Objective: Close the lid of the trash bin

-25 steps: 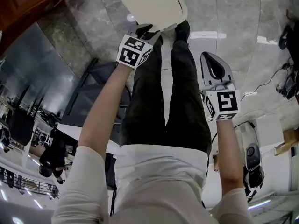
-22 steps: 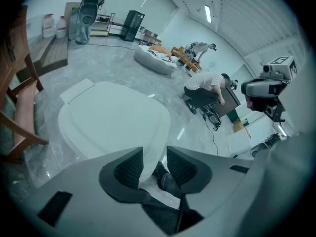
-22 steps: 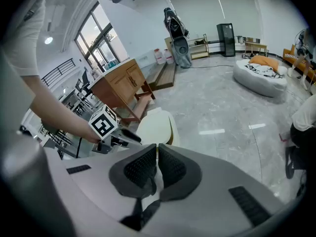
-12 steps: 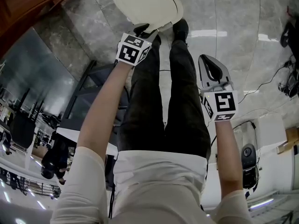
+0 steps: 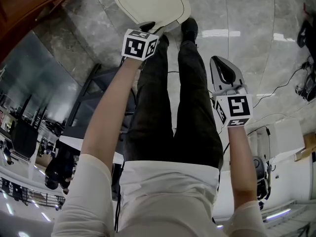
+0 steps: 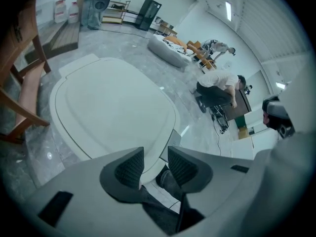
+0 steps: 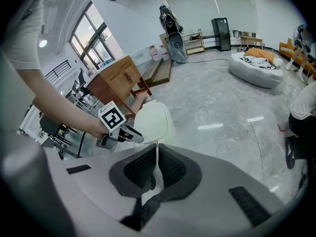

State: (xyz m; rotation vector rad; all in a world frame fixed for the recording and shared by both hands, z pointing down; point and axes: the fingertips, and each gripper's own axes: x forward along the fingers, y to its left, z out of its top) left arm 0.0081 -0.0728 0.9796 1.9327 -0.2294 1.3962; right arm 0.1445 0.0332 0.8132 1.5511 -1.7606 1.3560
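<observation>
- Left gripper [image 6: 156, 156], lower centre of its own view: jaws apart, just been opening; lid [image 6: 108, 112] edge in gap, not pinched.
- Right gripper [image 7: 157, 152]: jaws almost together, empty.

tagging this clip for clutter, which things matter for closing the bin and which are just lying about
Job: bin lid; left gripper, jaws just opening, lid's edge in the gap, not gripped.
Lying about: wooden cabinet; beanbag; black cabinet.

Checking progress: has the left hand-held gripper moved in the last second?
Yes: left hand-held gripper went toward the lid, against the shoe; jaws just opening, lid rim between them.
</observation>
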